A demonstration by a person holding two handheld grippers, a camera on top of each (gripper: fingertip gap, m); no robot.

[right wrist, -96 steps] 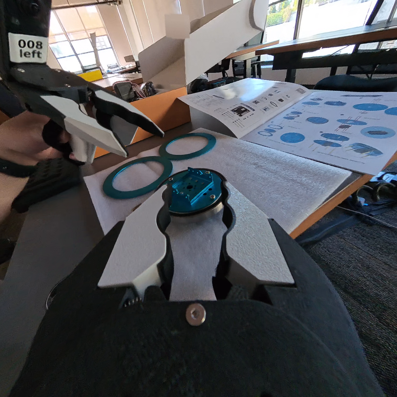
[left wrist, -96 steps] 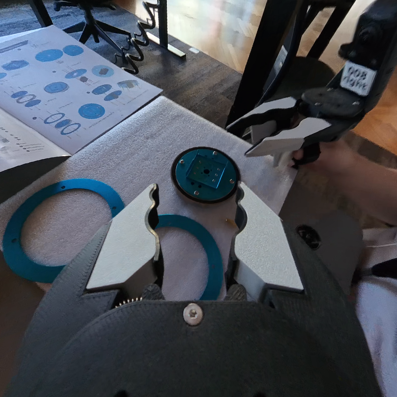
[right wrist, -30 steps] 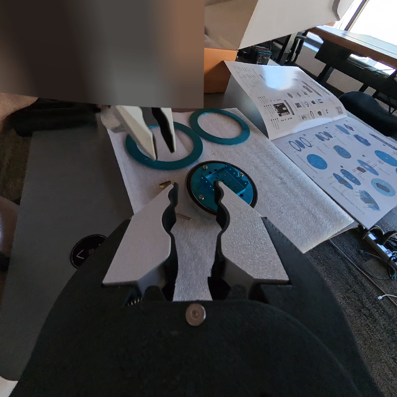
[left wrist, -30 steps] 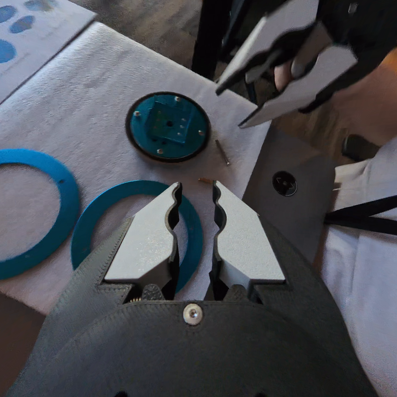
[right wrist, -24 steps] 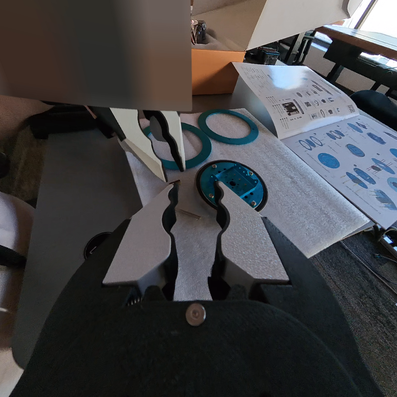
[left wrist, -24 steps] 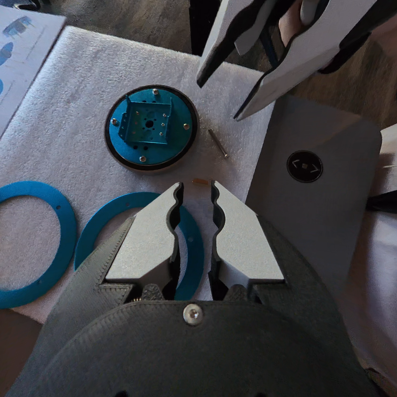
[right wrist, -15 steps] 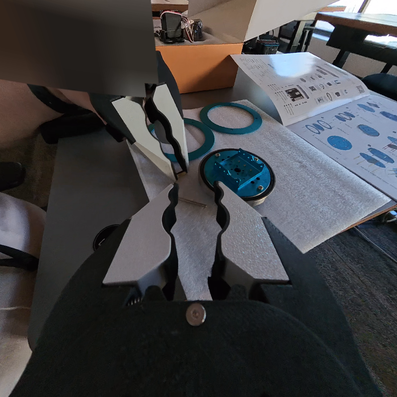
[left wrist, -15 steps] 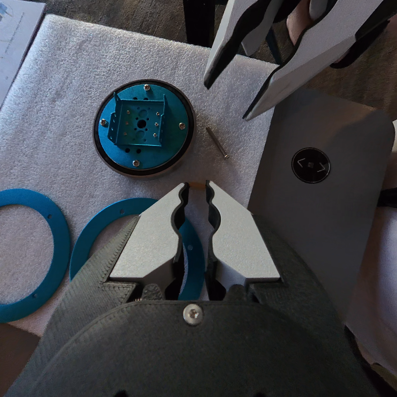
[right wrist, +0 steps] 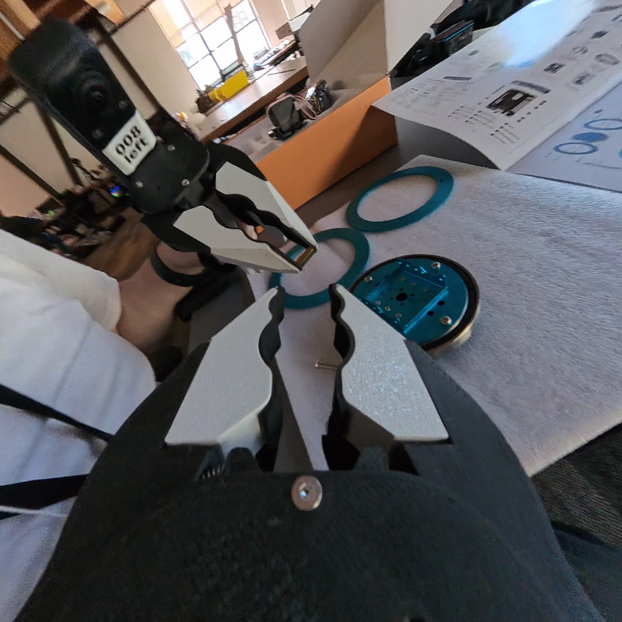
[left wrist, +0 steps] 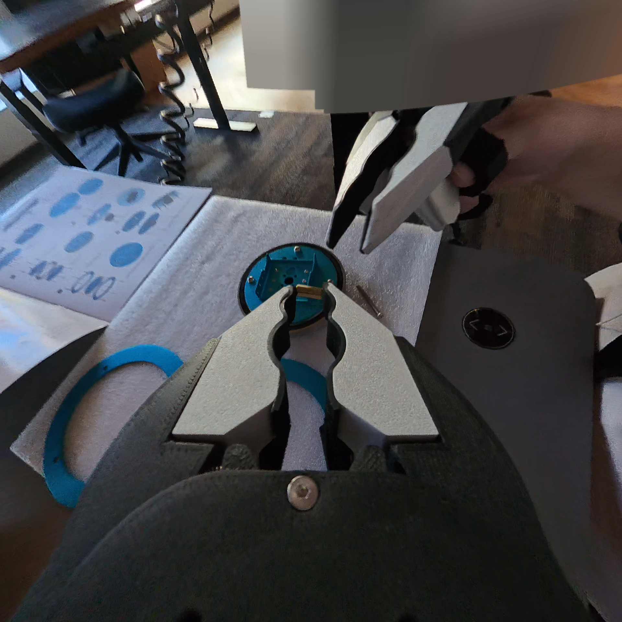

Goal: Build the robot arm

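My left gripper is shut on a small brass standoff, held crosswise between its fingertips above the white foam sheet. In the right wrist view the same gripper shows with the standoff at its tips. A round blue metal disc with a square bracket lies on the foam just beyond it. My right gripper is open and empty, hovering near the disc and over a thin steel screw. The screw lies right of the disc.
Two blue flat rings lie on the foam. An open instruction booklet lies at the left. An orange cardboard box stands behind. A grey pad with a black round mark is at the right. The right tips stand about 6 centimeters off the disc. Look for it in the left wrist view too. The screw lies around 7 centimeters away from my right fingertips.
My left gripper closed on the brass standoff lying on the foam and lifted it up. The right gripper drew back and tilted, staying open.
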